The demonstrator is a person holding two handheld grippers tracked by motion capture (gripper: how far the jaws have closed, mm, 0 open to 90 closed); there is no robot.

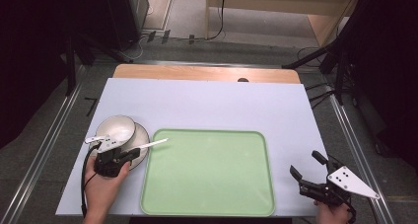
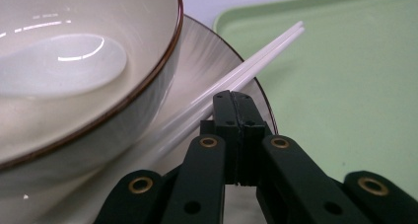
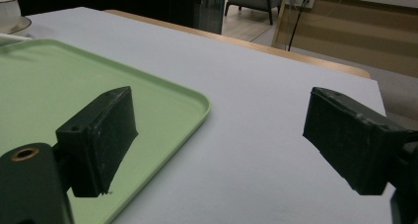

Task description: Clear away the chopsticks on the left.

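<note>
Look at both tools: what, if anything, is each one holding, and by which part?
The left tool is shut on a pair of white chopsticks, gripping them near their thicker end; the tips reach over the green tray. The right tool is open and holds nothing.

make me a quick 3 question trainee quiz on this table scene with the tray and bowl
1. True or false: the left tool is shut on the white chopsticks.
2. Where does the bowl sit? A) on the green tray B) on the plate C) on the bare mat
3. Fill in: inside the bowl lies a white ____.

Key:
1. True; the chopsticks' tips reach over the edge of the green tray.
2. B; it sits on the plate, left of the tray.
3. Spoon.
</note>
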